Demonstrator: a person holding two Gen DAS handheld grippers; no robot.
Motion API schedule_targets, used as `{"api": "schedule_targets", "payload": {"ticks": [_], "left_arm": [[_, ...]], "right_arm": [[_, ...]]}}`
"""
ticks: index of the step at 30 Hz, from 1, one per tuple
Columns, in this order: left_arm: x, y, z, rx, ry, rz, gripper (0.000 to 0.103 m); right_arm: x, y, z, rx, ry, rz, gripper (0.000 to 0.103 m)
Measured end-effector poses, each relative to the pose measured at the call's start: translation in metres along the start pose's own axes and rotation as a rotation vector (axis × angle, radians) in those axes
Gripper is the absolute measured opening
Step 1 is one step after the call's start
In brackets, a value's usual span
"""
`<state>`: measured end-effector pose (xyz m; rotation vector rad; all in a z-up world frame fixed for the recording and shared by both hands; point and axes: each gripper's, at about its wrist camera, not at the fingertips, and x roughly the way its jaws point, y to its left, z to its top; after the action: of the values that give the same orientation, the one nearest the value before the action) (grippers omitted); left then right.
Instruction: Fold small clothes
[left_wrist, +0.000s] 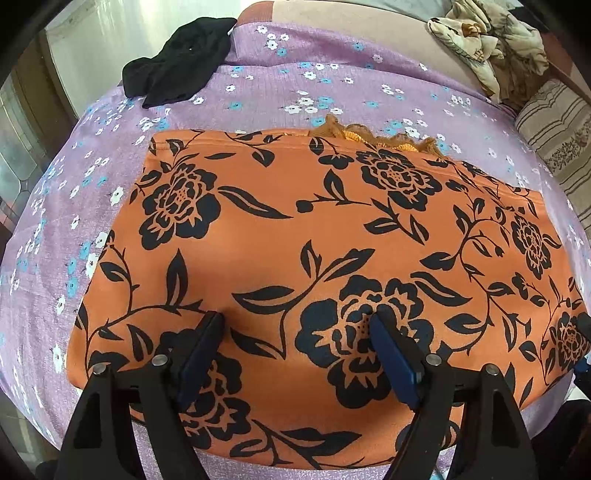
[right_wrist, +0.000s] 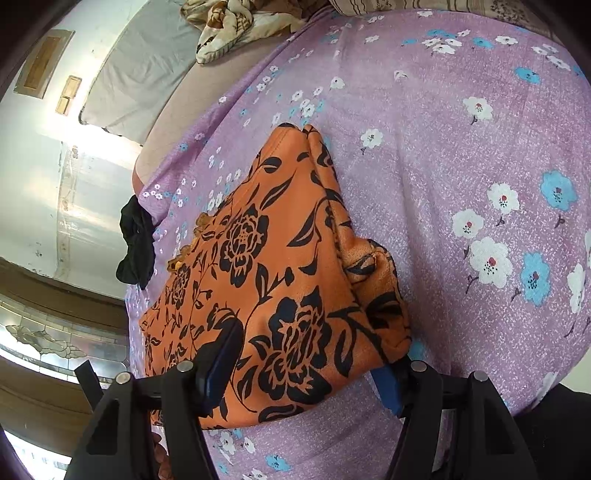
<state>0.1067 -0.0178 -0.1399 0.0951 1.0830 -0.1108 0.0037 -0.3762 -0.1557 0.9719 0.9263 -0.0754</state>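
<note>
An orange garment with black flower print lies folded flat on the purple flowered bedsheet. Orange lace trim sticks out at its far edge. My left gripper is open, its fingertips resting on the garment's near part. In the right wrist view the same garment lies as a thick folded stack. My right gripper is open and straddles the garment's near right corner, with the left finger on top of the cloth and the right finger beside it on the sheet.
A black garment lies crumpled at the bed's far left edge, also in the right wrist view. A cream printed cloth is bunched at the far right by a striped pillow. The bed edge drops off at left.
</note>
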Motion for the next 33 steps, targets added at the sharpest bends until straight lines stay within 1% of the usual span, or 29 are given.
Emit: {"api": "schedule_targets", "payload": {"ticks": [4, 7, 8, 9, 10, 11, 12, 13, 14, 15, 16, 19, 20, 21, 22, 23, 24, 25, 26, 27, 28, 29, 30, 31, 33], "left_arm": [[-0.004, 0.001, 0.001, -0.016, 0.007, -0.013, 0.082], [-0.012, 0.001, 0.000, -0.034, -0.028, -0.022, 0.082], [-0.011, 0.001, -0.001, -0.031, -0.032, -0.020, 0.082], [-0.003, -0.002, -0.003, -0.008, -0.012, -0.011, 0.082], [0.001, -0.004, -0.004, 0.006, 0.000, -0.002, 0.085], [0.002, -0.007, -0.007, 0.027, -0.032, 0.020, 0.087], [0.001, -0.008, -0.008, 0.035, -0.039, 0.028, 0.087], [0.001, -0.009, -0.007, 0.034, -0.037, 0.028, 0.087], [0.001, -0.007, -0.007, 0.026, -0.031, 0.021, 0.087], [0.002, -0.006, -0.006, 0.023, -0.027, 0.016, 0.087], [0.002, -0.006, -0.006, 0.028, -0.028, 0.015, 0.088], [0.001, -0.005, -0.007, 0.039, -0.033, 0.012, 0.088], [0.001, -0.005, -0.007, 0.039, -0.032, 0.009, 0.088], [0.001, -0.005, -0.007, 0.038, -0.031, 0.008, 0.088], [0.003, -0.004, -0.006, 0.038, -0.031, 0.008, 0.089], [0.003, -0.004, -0.006, 0.038, -0.032, 0.011, 0.089], [0.003, -0.005, -0.006, 0.038, -0.032, 0.013, 0.089], [0.003, -0.005, -0.006, 0.041, -0.032, 0.013, 0.089], [0.003, -0.005, -0.006, 0.042, -0.031, 0.009, 0.089], [0.003, -0.004, -0.005, 0.041, -0.029, 0.003, 0.089], [0.004, -0.003, -0.005, 0.041, -0.030, 0.001, 0.090], [0.004, -0.003, -0.005, 0.042, -0.030, 0.003, 0.091], [0.005, -0.003, -0.005, 0.044, -0.033, 0.006, 0.091], [0.005, -0.003, -0.005, 0.043, -0.035, 0.007, 0.091], [0.005, -0.003, -0.006, 0.041, -0.041, 0.010, 0.092]], "right_arm": [[0.001, 0.002, 0.002, -0.007, -0.001, -0.006, 0.066], [0.002, 0.003, 0.002, -0.017, 0.001, -0.018, 0.064], [0.003, 0.002, 0.003, -0.019, 0.000, -0.020, 0.064], [0.004, 0.003, 0.003, -0.024, 0.002, -0.025, 0.063], [0.005, 0.003, 0.003, -0.030, 0.004, -0.033, 0.059], [0.006, 0.002, 0.004, -0.032, 0.004, -0.040, 0.056], [0.006, 0.001, 0.005, -0.032, 0.007, -0.046, 0.048], [0.007, -0.001, 0.006, -0.033, 0.011, -0.054, 0.034], [0.009, -0.003, 0.007, -0.037, 0.017, -0.066, 0.029], [0.009, -0.003, 0.008, -0.039, 0.018, -0.065, 0.020], [0.007, -0.001, 0.008, -0.049, 0.012, -0.064, 0.014], [-0.014, 0.024, 0.002, -0.148, -0.065, -0.080, 0.011], [-0.025, 0.032, -0.001, -0.170, -0.098, -0.079, 0.011], [-0.029, 0.033, -0.002, -0.172, -0.102, -0.081, 0.010], [-0.026, 0.029, -0.002, -0.161, -0.077, -0.090, 0.011], [-0.015, 0.019, 0.000, -0.129, -0.003, -0.108, 0.015], [-0.005, 0.005, 0.000, -0.070, 0.072, -0.118, 0.016], [-0.004, -0.006, 0.000, -0.013, 0.106, -0.110, 0.022], [-0.009, -0.011, 0.001, 0.005, 0.100, -0.088, 0.025], [-0.021, -0.011, 0.003, -0.005, 0.072, -0.107, 0.035], [-0.032, -0.011, 0.005, -0.013, 0.039, -0.117, 0.050], [-0.044, -0.010, 0.010, -0.012, 0.002, -0.103, 0.057], [-0.051, -0.010, 0.015, -0.014, -0.029, -0.092, 0.060], [-0.058, -0.004, 0.026, -0.040, -0.059, -0.075, 0.060], [-0.054, 0.008, 0.049, -0.107, -0.052, -0.042, 0.060]]}}
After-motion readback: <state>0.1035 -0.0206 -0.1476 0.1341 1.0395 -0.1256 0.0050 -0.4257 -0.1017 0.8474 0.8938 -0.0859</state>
